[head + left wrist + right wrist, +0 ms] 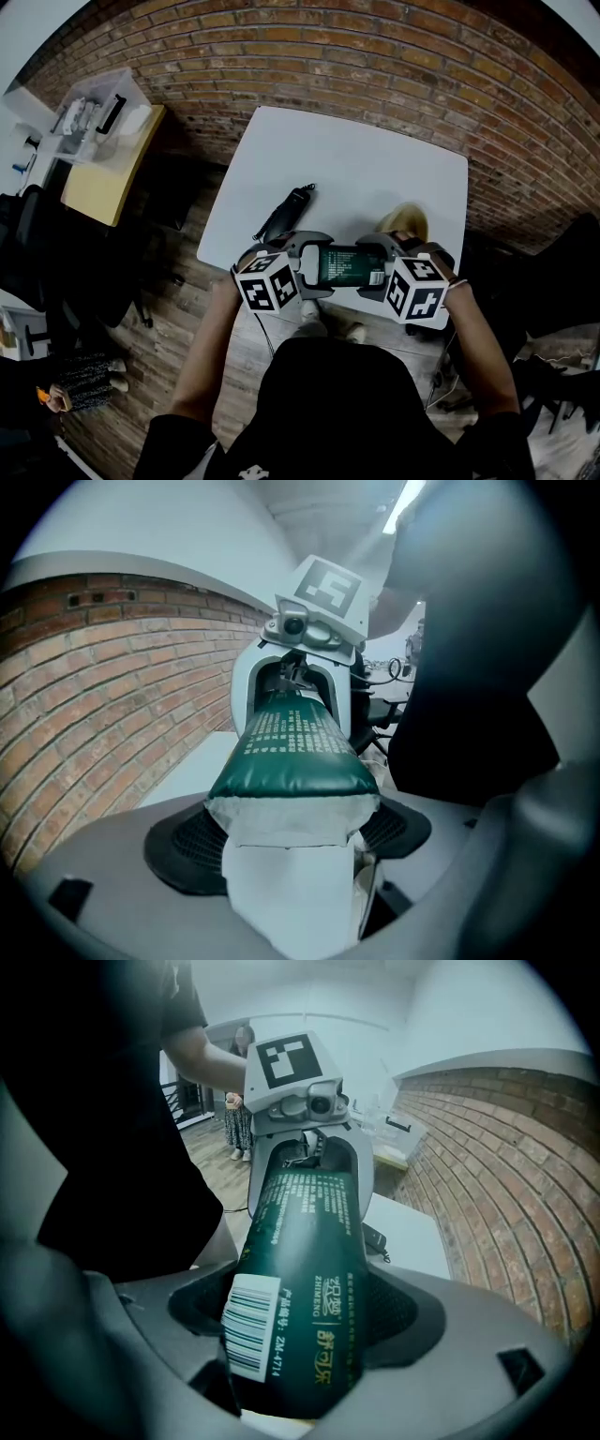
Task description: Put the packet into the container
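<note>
- Two hand-held grippers share one load. The left hand-held gripper (pixel 291 841) has its jaws fairly wide and closed on the packet's pale, crimped end.
- The right hand-held gripper (pixel 309 1321) also stands fairly wide, its pads pressing either side of the end that carries the barcode.
- One packet (pixel 349 265), dark green with white print, spans the gap between the two. It is held level in the air above the near edge of the desk (pixel 356 141), close to the person's body.
- Handling, as I judge it: the packet looks like a puffed, soft pouch, so light and easy to dent. Its glossy film is probably slippery under the pads.
- The flat sealed ends are likely the stiffest parts and the safest places to hold. A squeeze at the swollen middle could crush the contents or let it slide out.
- Count on the desk: one slim black device (pixel 284 214) with a cord, lying well apart from the packet.
- Also one rounded tan thing (pixel 405 223), just beyond the right hand-held gripper. It may be the container, but I cannot tell from here.
</note>
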Demonstrator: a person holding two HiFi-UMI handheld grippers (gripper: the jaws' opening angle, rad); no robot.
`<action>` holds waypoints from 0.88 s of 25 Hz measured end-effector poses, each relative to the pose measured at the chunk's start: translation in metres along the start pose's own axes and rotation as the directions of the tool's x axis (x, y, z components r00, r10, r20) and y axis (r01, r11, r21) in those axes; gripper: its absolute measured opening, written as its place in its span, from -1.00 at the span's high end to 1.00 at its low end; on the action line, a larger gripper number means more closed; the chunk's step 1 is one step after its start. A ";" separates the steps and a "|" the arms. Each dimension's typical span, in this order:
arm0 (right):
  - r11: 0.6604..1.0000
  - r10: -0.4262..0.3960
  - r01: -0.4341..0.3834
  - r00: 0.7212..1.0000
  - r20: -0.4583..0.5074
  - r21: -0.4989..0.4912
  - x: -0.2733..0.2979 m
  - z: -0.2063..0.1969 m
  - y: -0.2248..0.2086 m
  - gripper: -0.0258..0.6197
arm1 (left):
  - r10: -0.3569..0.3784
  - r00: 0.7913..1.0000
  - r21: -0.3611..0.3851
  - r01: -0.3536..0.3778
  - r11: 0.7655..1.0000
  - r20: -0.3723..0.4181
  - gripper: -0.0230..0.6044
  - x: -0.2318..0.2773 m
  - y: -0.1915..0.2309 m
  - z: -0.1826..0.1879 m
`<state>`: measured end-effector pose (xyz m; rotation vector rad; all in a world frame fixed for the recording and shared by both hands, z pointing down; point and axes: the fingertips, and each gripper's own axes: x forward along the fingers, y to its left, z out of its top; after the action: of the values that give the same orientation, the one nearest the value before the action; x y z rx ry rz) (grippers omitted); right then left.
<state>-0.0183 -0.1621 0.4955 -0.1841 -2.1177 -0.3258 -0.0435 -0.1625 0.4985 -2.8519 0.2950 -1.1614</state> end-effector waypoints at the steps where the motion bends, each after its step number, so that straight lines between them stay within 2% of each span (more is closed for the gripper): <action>1: 1.000 0.003 -0.003 1.000 0.004 0.010 -0.003 -0.001 0.000 -0.30 | 0.011 1.000 -0.003 -0.011 1.000 0.015 -0.39 0.000 0.002 0.002; 5: 0.993 0.003 -0.009 0.999 0.052 0.121 -0.022 -0.009 -0.005 -0.30 | 0.045 0.999 -0.028 -0.045 0.999 -0.006 -0.38 -0.005 0.007 -0.013; 7: 0.977 -0.037 0.018 0.996 0.085 0.210 -0.035 -0.015 -0.016 -0.30 | 0.056 0.998 -0.060 -0.056 0.997 0.003 -0.38 -0.007 0.009 -0.021; 9: 0.953 -0.107 0.075 0.990 0.094 0.295 -0.043 -0.023 -0.031 -0.30 | 0.097 0.994 -0.099 -0.092 0.991 0.044 -0.37 -0.010 0.015 -0.019; 10: 0.935 -0.151 0.111 0.984 0.094 0.337 -0.046 -0.028 -0.039 -0.30 | 0.130 0.989 -0.117 -0.122 0.986 0.064 -0.29 -0.012 0.020 -0.017; 12: 0.884 -0.245 0.184 0.965 0.090 0.430 -0.050 -0.039 -0.055 -0.30 | 0.196 0.977 -0.140 -0.183 0.973 0.086 0.02 -0.015 0.029 -0.013; 15: 0.770 -0.372 0.278 0.927 0.050 0.574 -0.054 -0.062 -0.072 -0.30 | 0.272 0.957 -0.155 -0.255 0.954 0.100 0.34 -0.017 0.040 -0.012; 17: 0.675 -0.436 0.324 0.900 0.004 0.663 -0.054 -0.076 -0.078 -0.30 | 0.332 0.936 -0.156 -0.313 0.937 0.115 0.71 -0.021 0.048 -0.010; 18: 0.621 -0.460 0.341 0.887 -0.023 0.706 -0.052 -0.084 -0.079 -0.30 | 0.356 0.926 -0.158 -0.336 0.929 0.124 0.85 -0.022 0.052 -0.009; 19: 0.562 -0.482 0.353 0.875 -0.051 0.748 -0.051 -0.091 -0.080 -0.30 | 0.374 0.918 -0.162 -0.351 0.922 0.134 0.91 -0.023 0.055 -0.008; 22: 0.350 -0.533 0.369 0.834 -0.141 0.861 -0.044 -0.113 -0.078 -0.30 | 0.421 0.894 -0.174 -0.394 0.902 0.154 0.91 -0.022 0.063 -0.006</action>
<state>0.0764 -0.2705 0.5036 1.0625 -2.1954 0.5213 -0.0737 -0.2202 0.4804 -2.7812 0.9451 -0.8110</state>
